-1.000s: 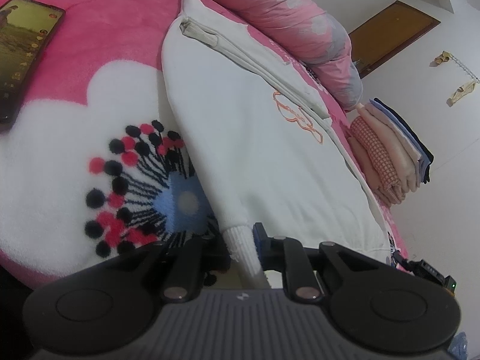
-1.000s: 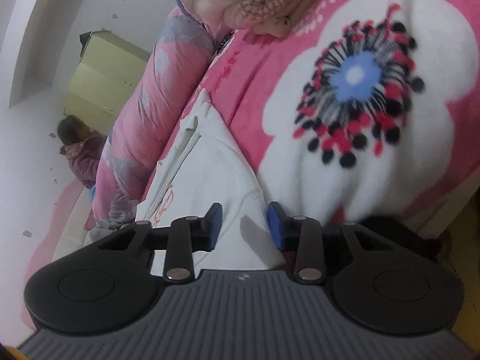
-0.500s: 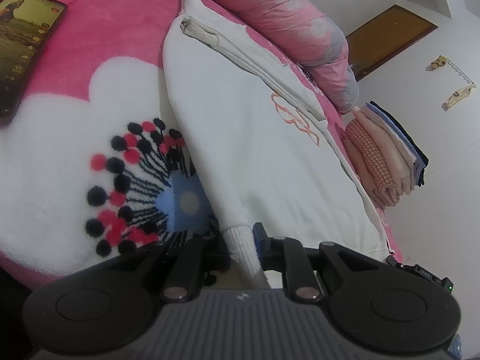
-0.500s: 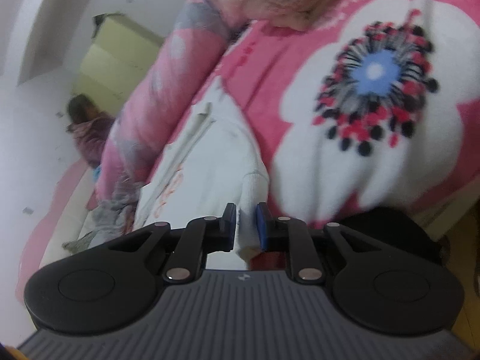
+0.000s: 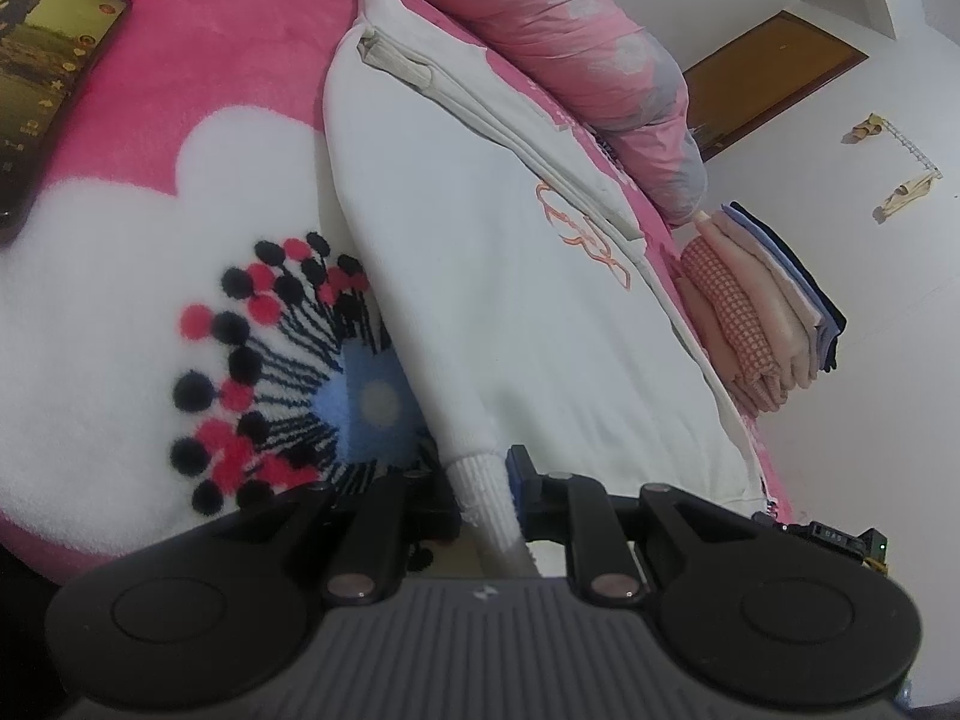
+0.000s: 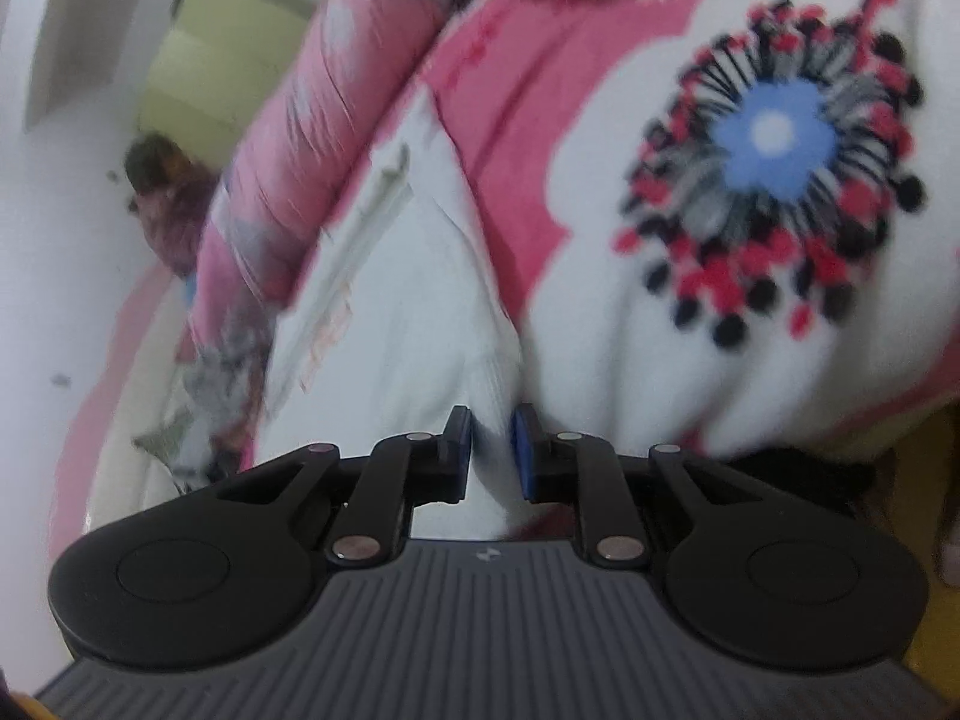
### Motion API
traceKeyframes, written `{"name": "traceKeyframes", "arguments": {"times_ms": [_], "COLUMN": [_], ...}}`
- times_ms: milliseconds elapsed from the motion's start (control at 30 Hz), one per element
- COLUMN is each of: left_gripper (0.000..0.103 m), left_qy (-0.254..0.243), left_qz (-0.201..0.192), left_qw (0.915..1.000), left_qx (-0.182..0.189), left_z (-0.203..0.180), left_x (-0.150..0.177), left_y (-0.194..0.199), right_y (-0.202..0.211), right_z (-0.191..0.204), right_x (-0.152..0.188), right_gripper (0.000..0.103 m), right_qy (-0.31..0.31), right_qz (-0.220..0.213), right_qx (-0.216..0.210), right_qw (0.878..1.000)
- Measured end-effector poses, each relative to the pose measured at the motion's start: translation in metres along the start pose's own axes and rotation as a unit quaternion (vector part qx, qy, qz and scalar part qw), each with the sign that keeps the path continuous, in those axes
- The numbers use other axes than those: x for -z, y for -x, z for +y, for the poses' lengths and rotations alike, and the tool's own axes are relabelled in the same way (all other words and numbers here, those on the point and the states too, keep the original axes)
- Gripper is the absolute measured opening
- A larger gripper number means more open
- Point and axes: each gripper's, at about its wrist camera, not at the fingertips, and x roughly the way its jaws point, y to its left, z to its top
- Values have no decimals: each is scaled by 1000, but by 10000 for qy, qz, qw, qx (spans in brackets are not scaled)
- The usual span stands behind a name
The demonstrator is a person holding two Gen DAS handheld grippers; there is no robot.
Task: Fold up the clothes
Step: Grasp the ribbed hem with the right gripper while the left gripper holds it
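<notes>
Left gripper (image 5: pixel 483 483) fingers clamped on the white cuff (image 5: pixel 480 477) | right gripper (image 6: pixel 491 450) fingers pinch the hem (image 6: pixel 489 396) | sweatshirt (image 5: pixel 480 252) lies flat on the pink blanket (image 5: pixel 210 78) | phone (image 5: pixel 42 78) at far left | folded stack (image 5: pixel 762 312) beyond the sweatshirt.

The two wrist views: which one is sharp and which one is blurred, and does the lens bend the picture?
Left wrist view: sharp; the white garment and its ribbed cuff in the left gripper show clear texture. Right wrist view: motion blur smears the flower print and the rolled quilt, while the right gripper stays crisp. Both views: fisheye curves the bed edge.
</notes>
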Motion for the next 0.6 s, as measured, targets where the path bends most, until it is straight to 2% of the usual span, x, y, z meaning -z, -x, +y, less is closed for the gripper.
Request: {"name": "traceKeyframes", "arguments": {"times_ms": [100, 200, 333, 500, 600], "left_gripper": [18, 19, 21, 22, 24], "left_qy": [-10, -21, -24, -6, -11], "left_qz": [19, 37, 48, 22, 38], "left_qw": [10000, 10000, 9999, 9998, 9997], "left_qx": [45, 90, 149, 216, 256], "left_z": [1, 2, 3, 5, 6], "left_x": [0, -1, -1, -1, -2], "left_y": [-1, -1, -2, -2, -2], "right_y": [8, 4, -8, 1, -1], "right_z": [2, 4, 3, -7, -5], "right_x": [-5, -16, -21, -5, -2], "right_gripper": [16, 16, 19, 20, 24], "right_qy": [98, 61, 32, -152, -171], "right_qz": [-92, -210, 7, 306, 344], "right_qx": [50, -82, -88, -276, -351], "right_qw": [9999, 9997, 10000, 9990, 9986]}}
